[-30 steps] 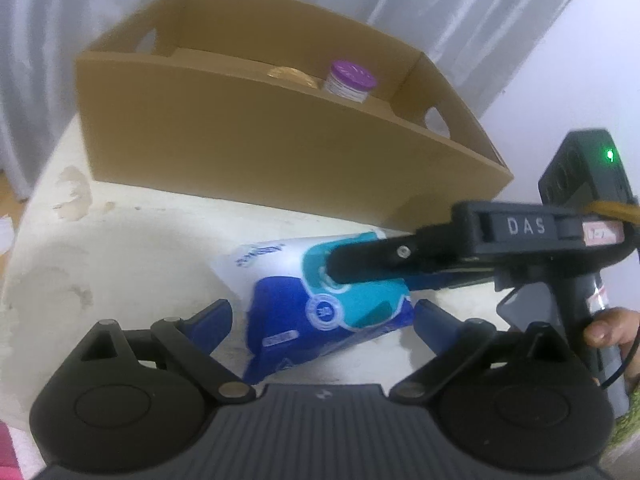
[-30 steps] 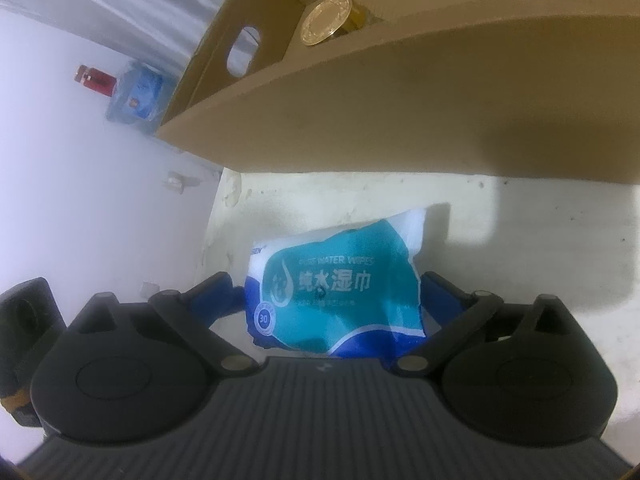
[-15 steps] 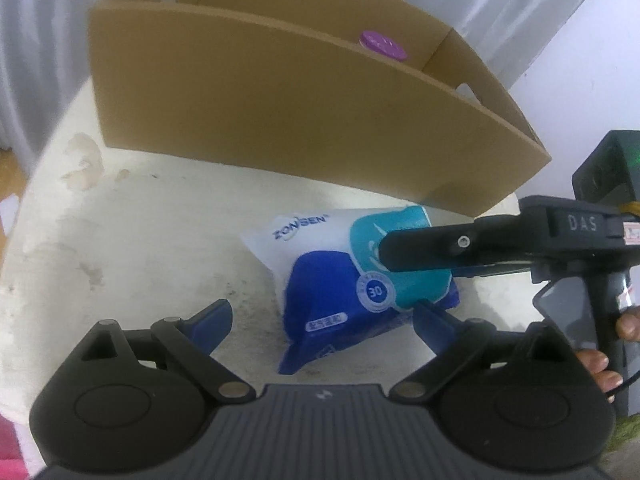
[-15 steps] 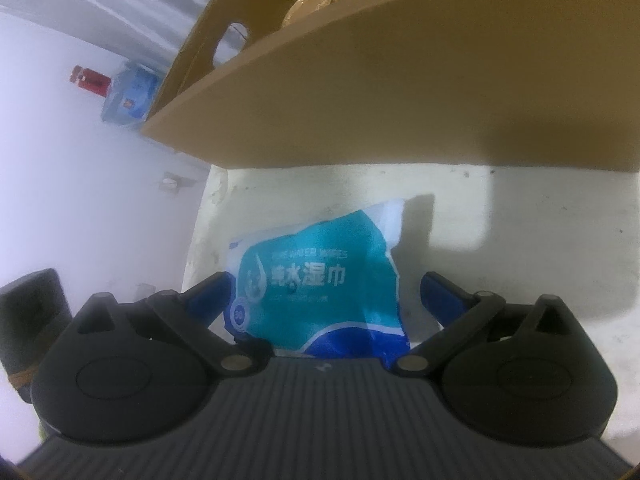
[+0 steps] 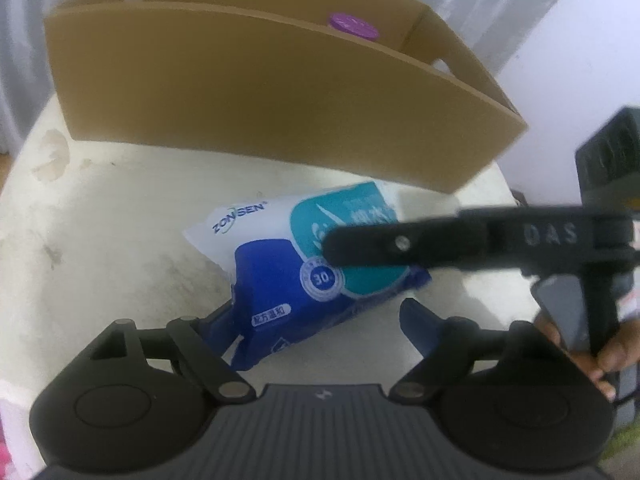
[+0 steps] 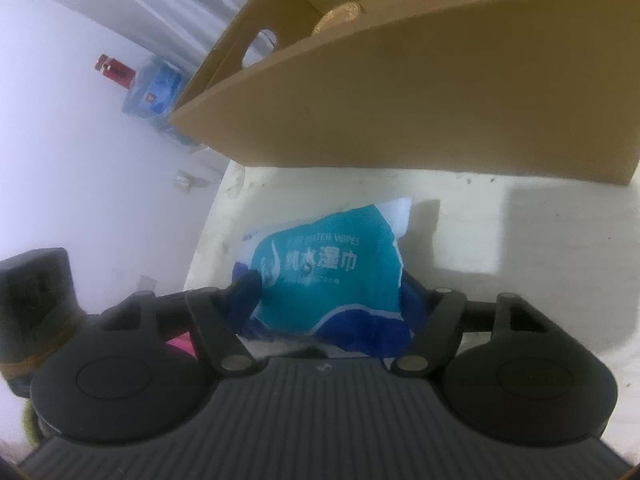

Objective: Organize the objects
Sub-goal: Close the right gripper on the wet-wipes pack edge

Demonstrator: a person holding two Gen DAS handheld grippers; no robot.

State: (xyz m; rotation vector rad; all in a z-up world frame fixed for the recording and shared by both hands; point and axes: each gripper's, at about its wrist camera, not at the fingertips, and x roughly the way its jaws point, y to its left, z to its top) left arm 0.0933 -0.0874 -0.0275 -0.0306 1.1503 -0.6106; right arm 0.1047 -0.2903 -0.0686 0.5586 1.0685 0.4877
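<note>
Since the earlier frames both claws have narrowed around the wipes pack (image 5: 280,276), and the left view has drawn nearer to it.

Left gripper (image 5: 316,320): its jaws are closing, with the near end of the pack between them. The left blue finger (image 5: 218,326) touches the pack's dark blue edge; the right finger (image 5: 420,320) stands just clear of it, so there is no full grip.

Right gripper (image 6: 332,292): its jaws are closing too, and both blue fingers (image 6: 246,292) press against the sides of the pack (image 6: 332,272), which bulges up between them. In the left view this gripper's black finger (image 5: 400,244) lies across the pack's teal face, with a hand (image 5: 608,356) on its handle at the right edge.

The pack rests on the pale table (image 5: 100,240), near its right rim, just in front of the box (image 5: 260,92). Beyond, the open cardboard box stands on the table; a purple lid (image 5: 353,26) and a gold lid (image 6: 340,14) show inside it. White curtain (image 5: 24,20) hangs behind.
</note>
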